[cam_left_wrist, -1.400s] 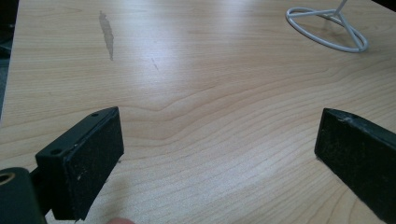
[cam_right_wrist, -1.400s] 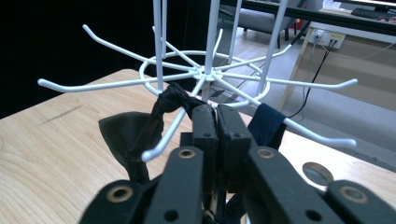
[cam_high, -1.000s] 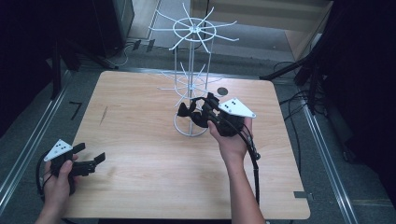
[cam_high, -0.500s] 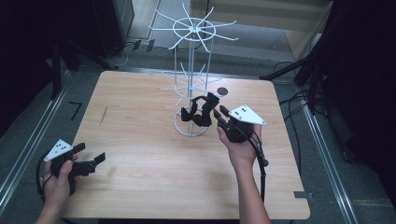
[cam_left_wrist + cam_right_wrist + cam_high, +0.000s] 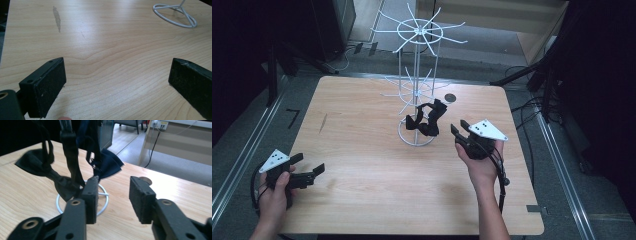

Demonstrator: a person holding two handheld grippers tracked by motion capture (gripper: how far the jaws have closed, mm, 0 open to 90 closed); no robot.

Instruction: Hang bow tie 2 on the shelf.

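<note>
A white wire rack [image 5: 417, 90] stands at the table's middle, with two dark bow ties [image 5: 427, 119] hanging low on it above its ring base [image 5: 418, 141]. In the right gripper view a black bow tie [image 5: 56, 182] and a navy one [image 5: 108, 163] dangle by their straps just beyond the jaws. My right gripper [image 5: 458, 128] [image 5: 113, 182] is open and holds nothing, a little to the right of the ties. My left gripper [image 5: 310, 163] [image 5: 117, 70] rests wide open near the table's front left corner, far from the rack base [image 5: 175, 15].
A small dark round disc [image 5: 450, 98] [image 5: 145, 180] lies on the wooden table [image 5: 362, 130] behind and right of the rack. A faint dark streak [image 5: 57, 18] marks the wood on the left. Cables and dark stands surround the table on the floor.
My right gripper has drawn back from the bow ties, to the right and toward the person, leaving them hanging on the rack. The left gripper has stayed put.
</note>
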